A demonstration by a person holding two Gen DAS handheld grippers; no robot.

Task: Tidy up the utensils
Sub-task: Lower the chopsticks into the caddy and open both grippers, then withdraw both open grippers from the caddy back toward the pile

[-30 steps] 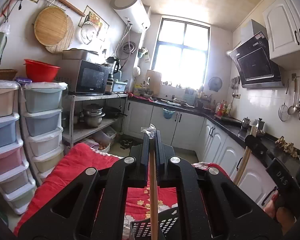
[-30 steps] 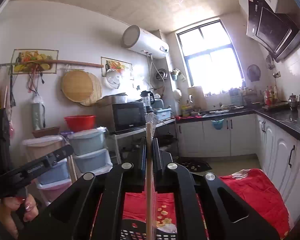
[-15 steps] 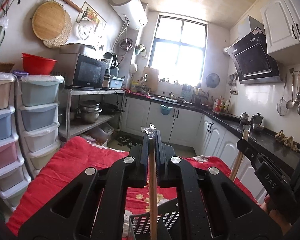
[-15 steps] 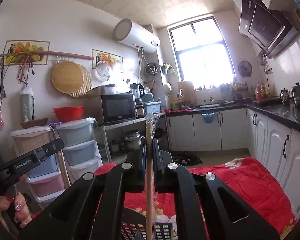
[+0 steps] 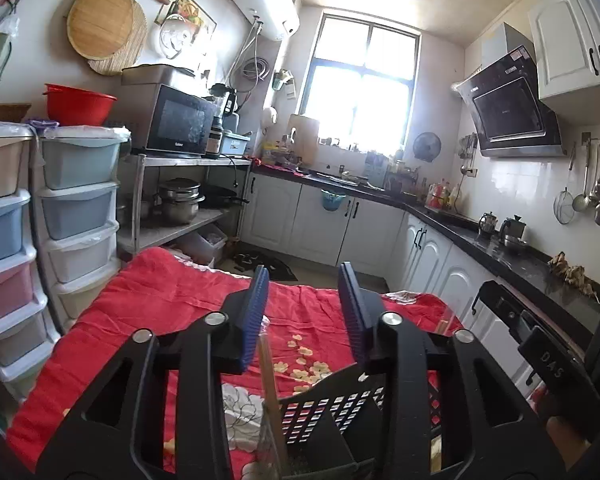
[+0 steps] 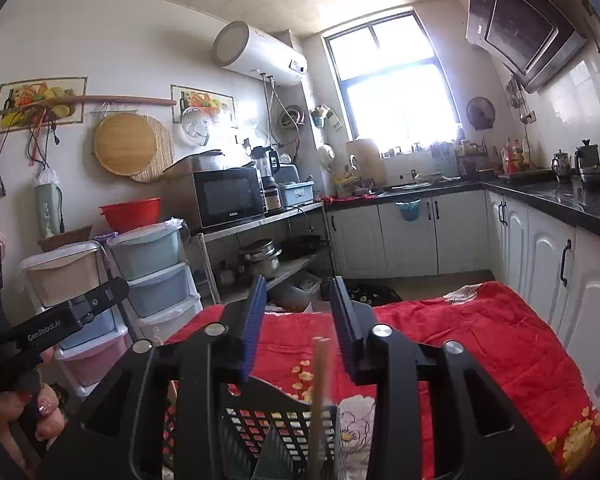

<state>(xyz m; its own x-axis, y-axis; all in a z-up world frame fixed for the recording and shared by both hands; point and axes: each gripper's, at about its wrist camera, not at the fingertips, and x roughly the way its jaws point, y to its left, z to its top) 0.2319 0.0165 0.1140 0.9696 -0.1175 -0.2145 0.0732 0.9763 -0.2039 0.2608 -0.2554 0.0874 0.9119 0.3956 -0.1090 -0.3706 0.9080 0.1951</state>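
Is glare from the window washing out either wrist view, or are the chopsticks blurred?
Left wrist: window blown out, chopstick sharp. Right wrist: window glares, chopstick slightly soft. Fisheye bends the edges of both.

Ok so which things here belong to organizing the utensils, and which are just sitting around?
Part of the job:
left tool, open
right tool, open
chopsticks standing in the black basket

Just there:
red cloth
microwave
drawer towers
red basin
kettles
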